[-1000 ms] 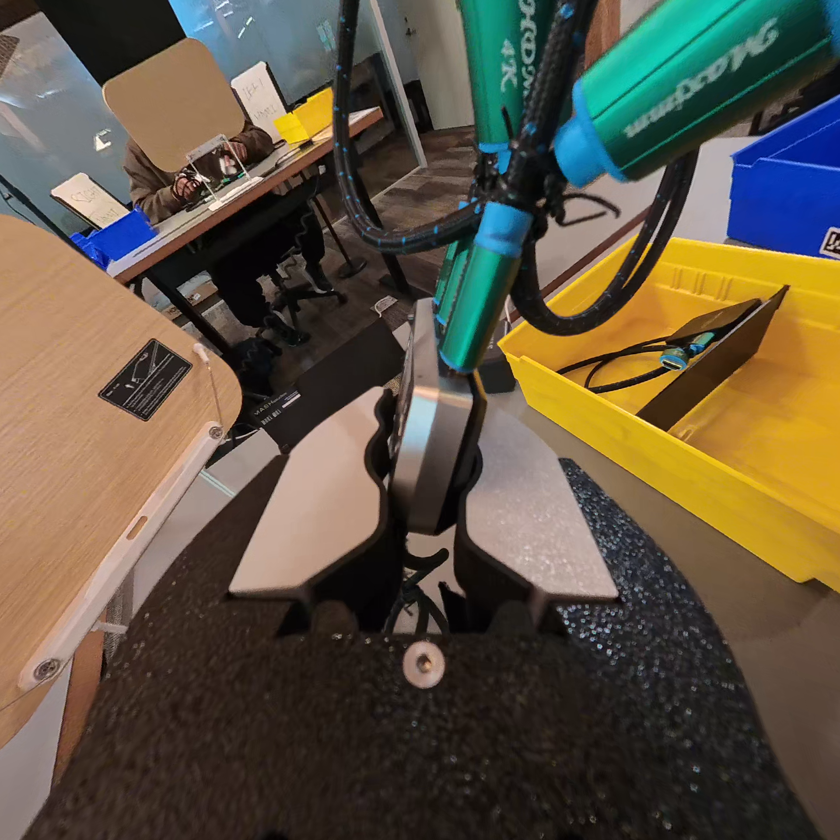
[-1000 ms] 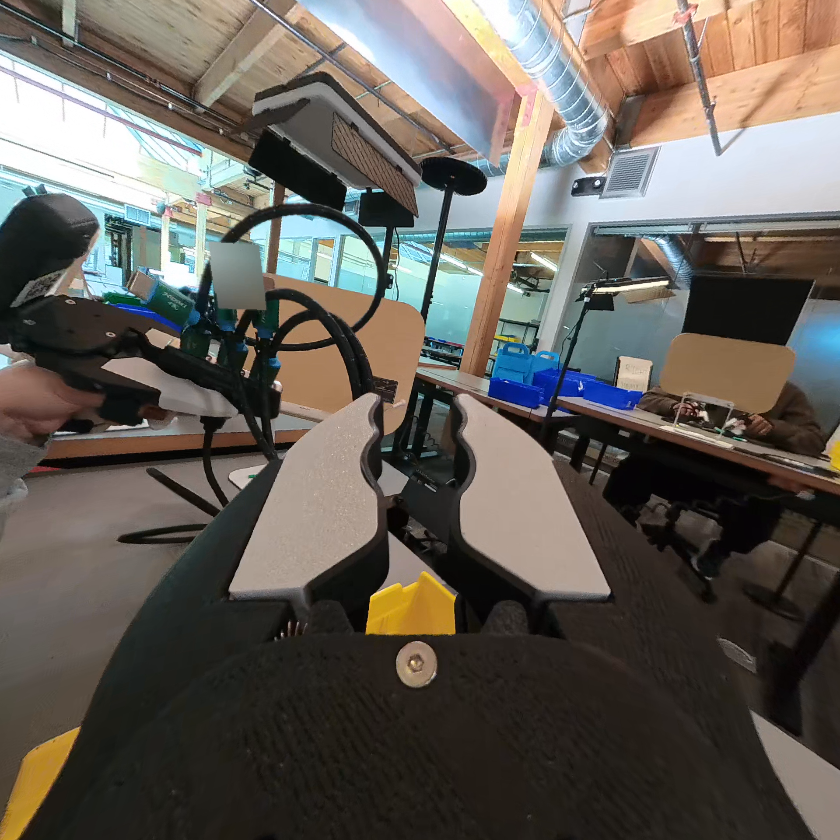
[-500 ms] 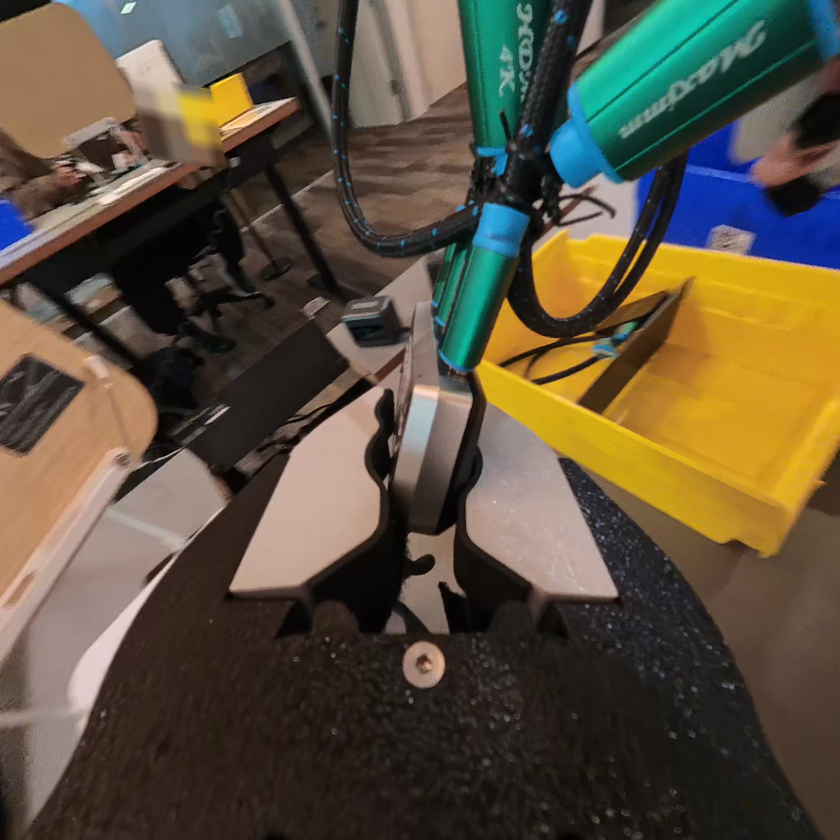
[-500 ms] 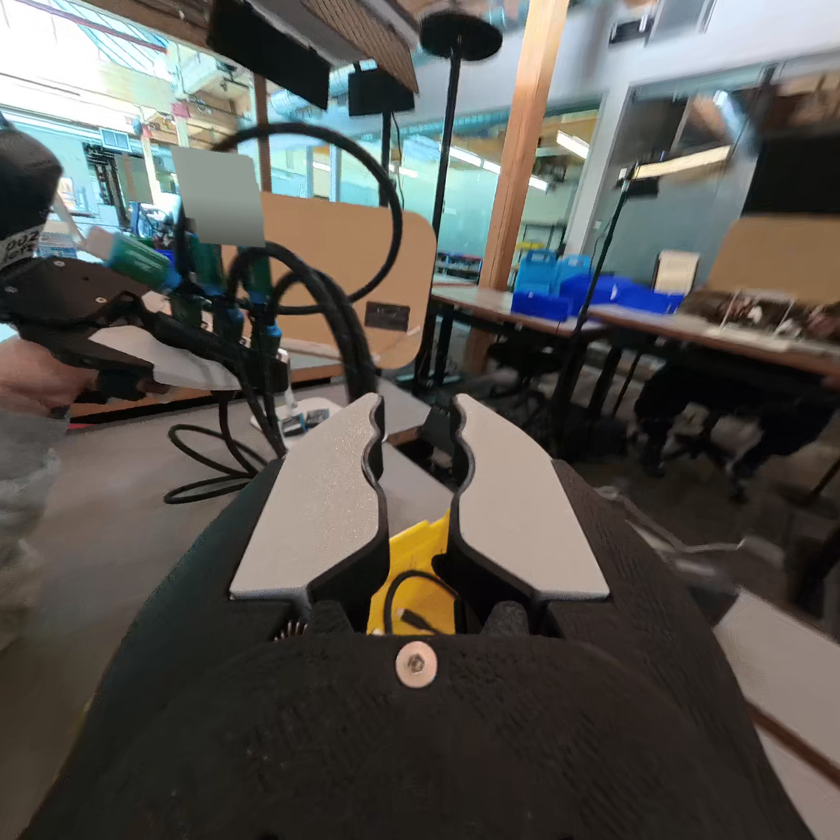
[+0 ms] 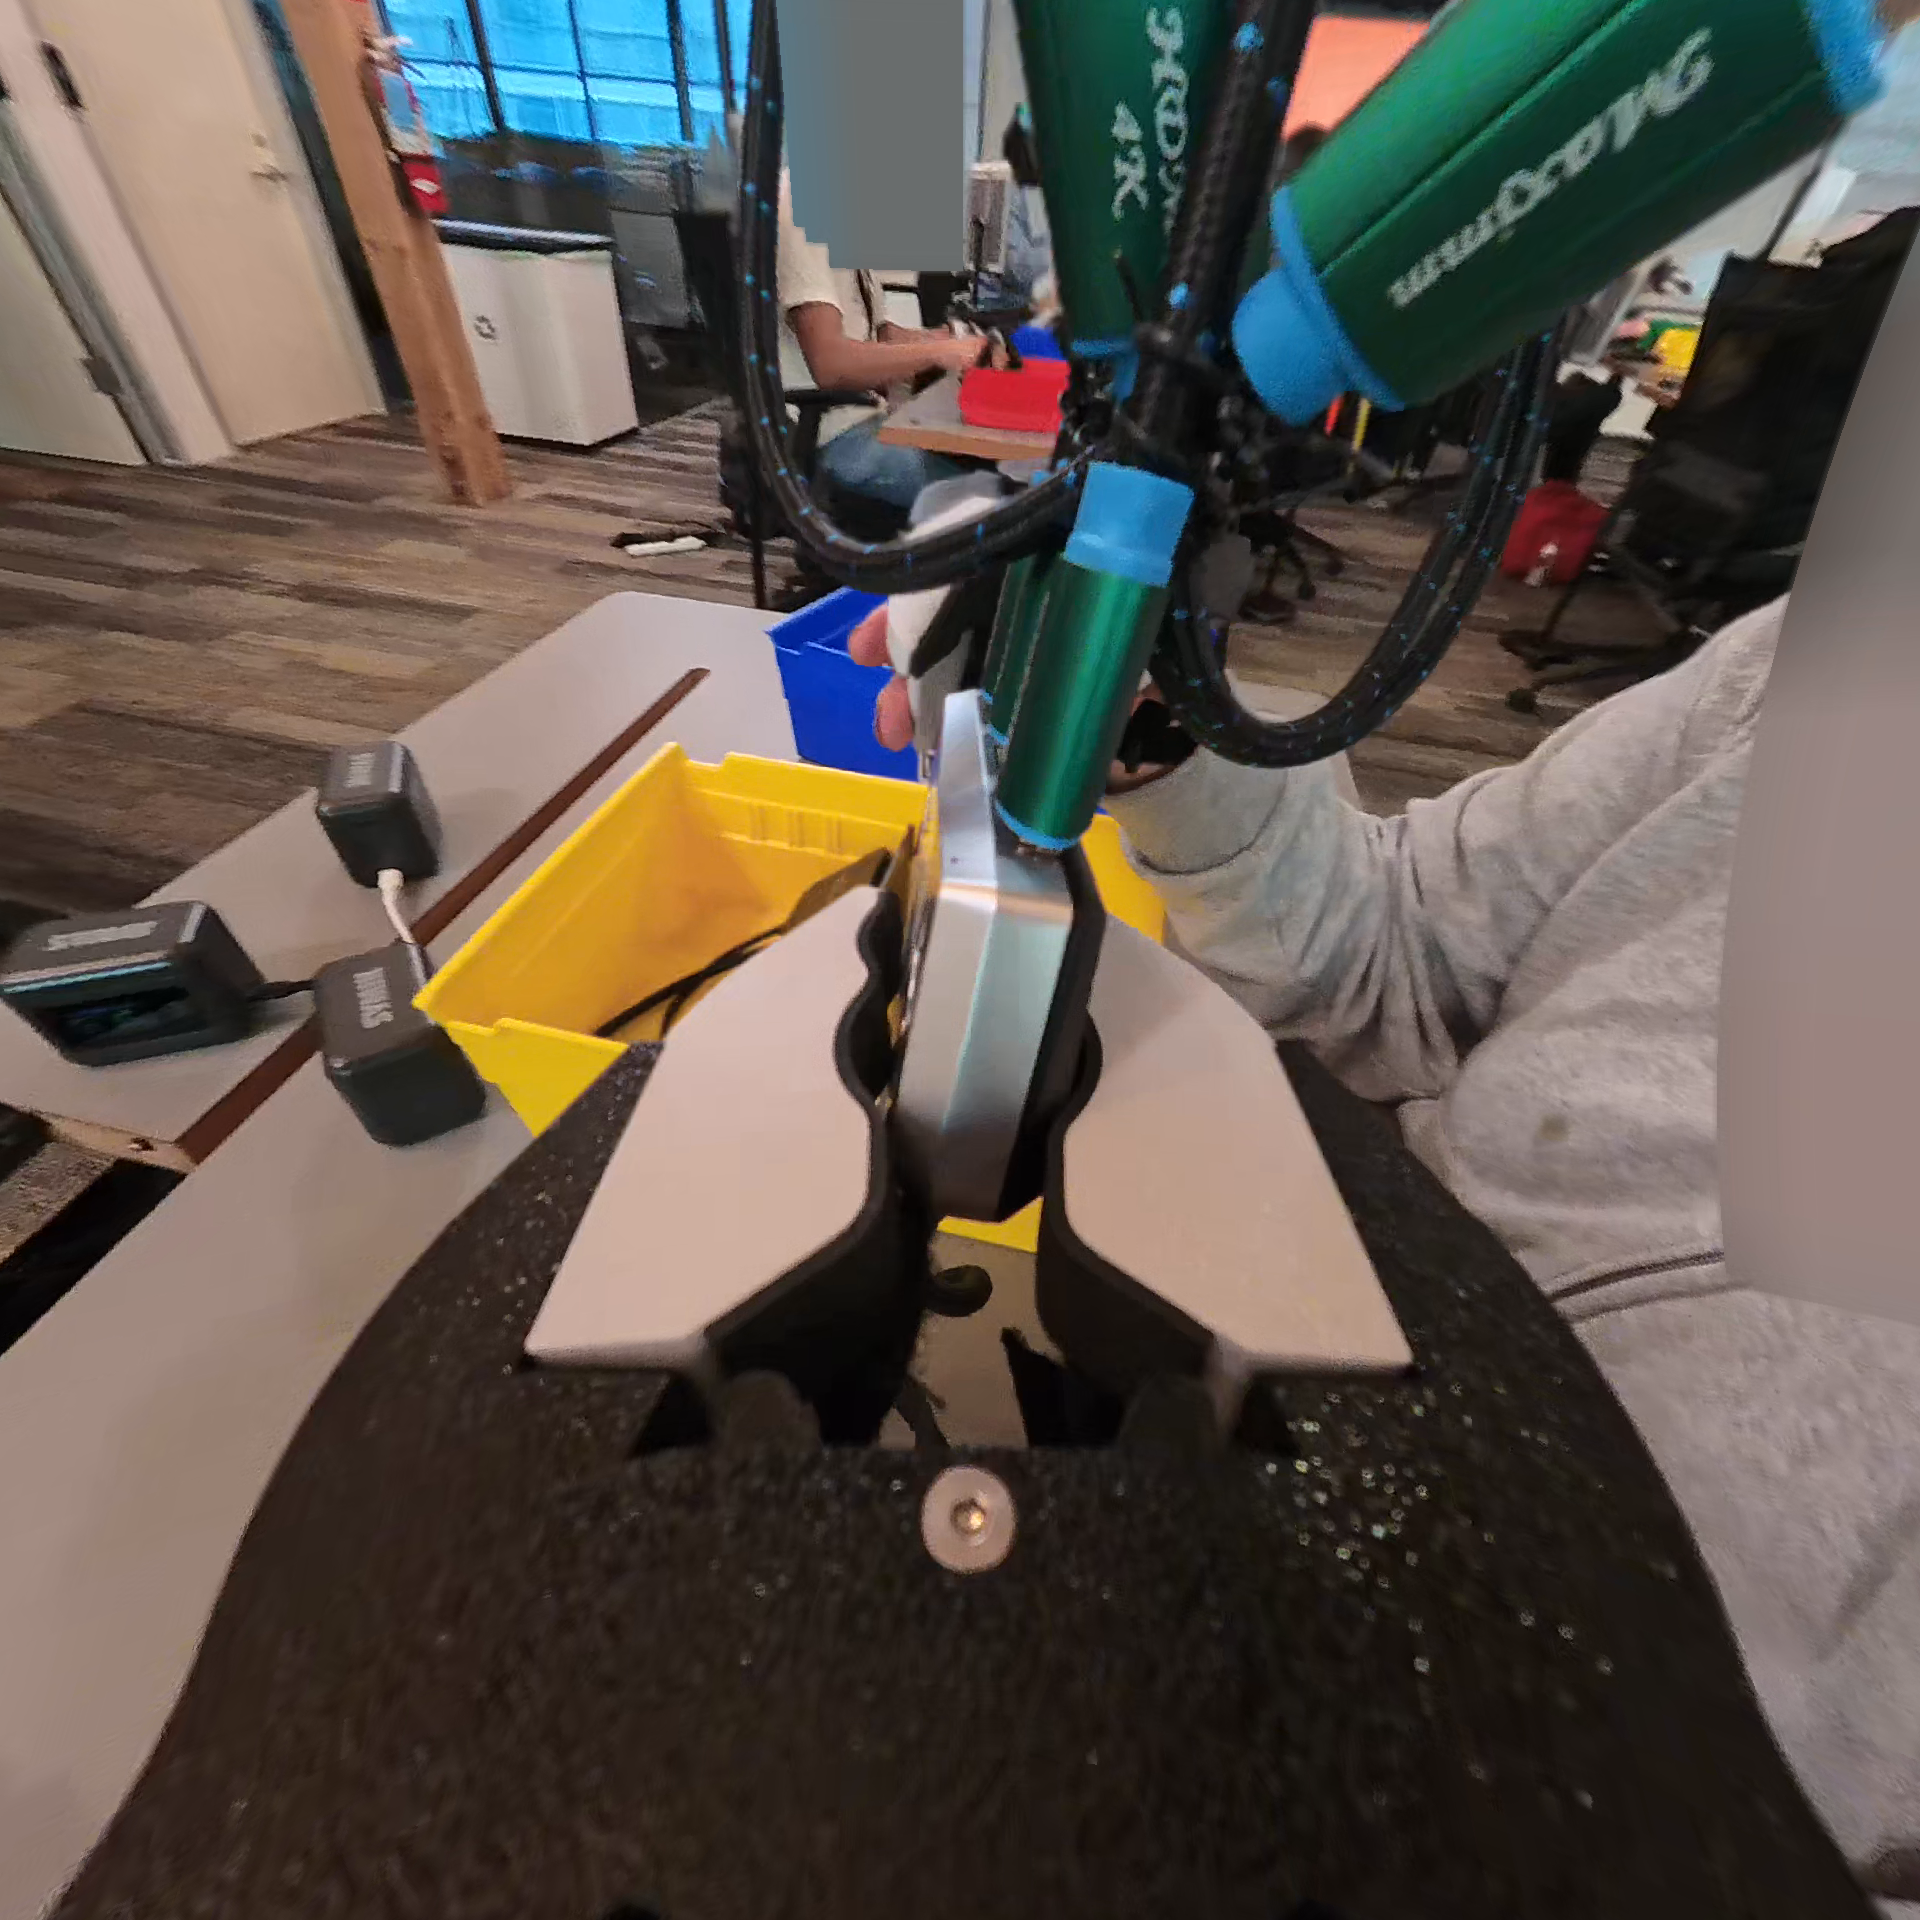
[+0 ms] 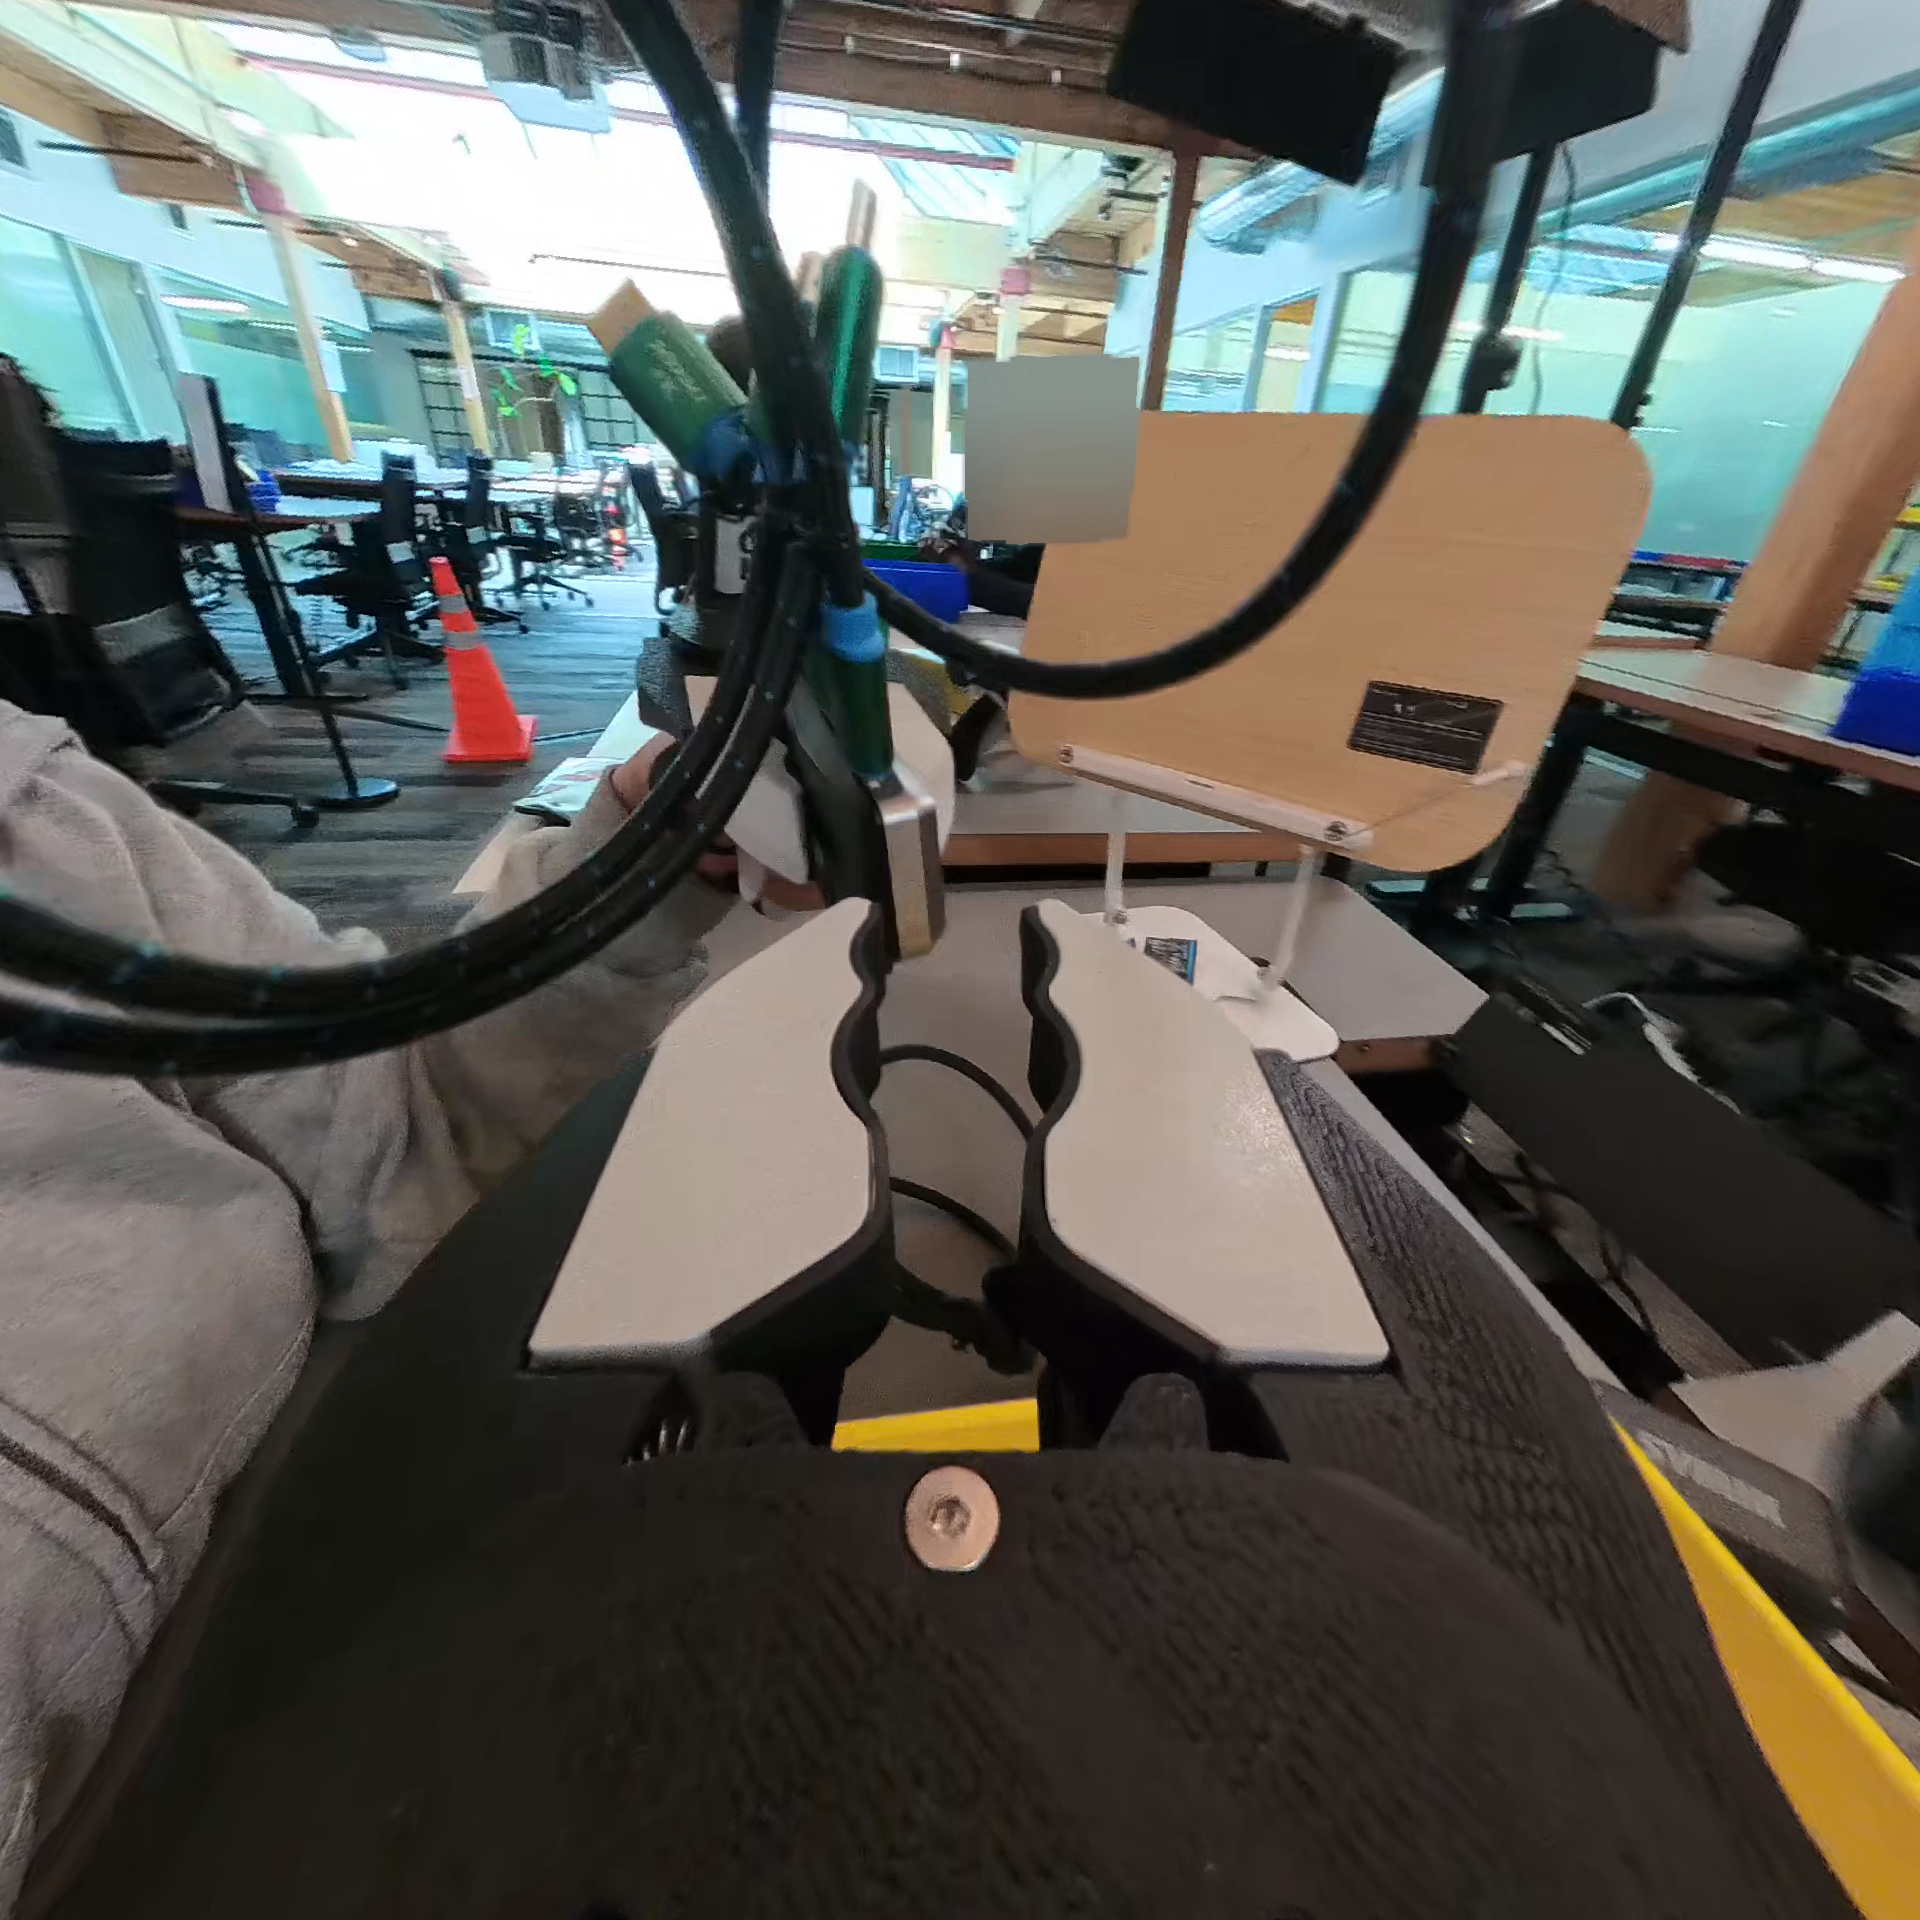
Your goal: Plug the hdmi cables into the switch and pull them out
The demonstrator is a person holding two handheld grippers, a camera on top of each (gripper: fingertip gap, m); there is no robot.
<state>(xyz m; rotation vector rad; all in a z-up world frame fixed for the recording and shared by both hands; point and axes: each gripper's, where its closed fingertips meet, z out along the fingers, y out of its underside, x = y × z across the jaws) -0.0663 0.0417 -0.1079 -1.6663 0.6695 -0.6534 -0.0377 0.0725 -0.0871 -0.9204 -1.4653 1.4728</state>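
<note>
Between left tongs (image 5: 977, 997): silver hub (image 5: 982, 1039), green lettered plugs (image 5: 1081, 707), wording blurred.

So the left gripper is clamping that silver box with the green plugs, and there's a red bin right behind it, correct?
Not quite: the bin behind is yellow, not red, as the left wrist view shows. The left gripper does clamp the silver box with the green plugs.

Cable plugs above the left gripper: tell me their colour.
Green plugs with blue collars, on black braided cables; clearest in the left wrist view.
</note>
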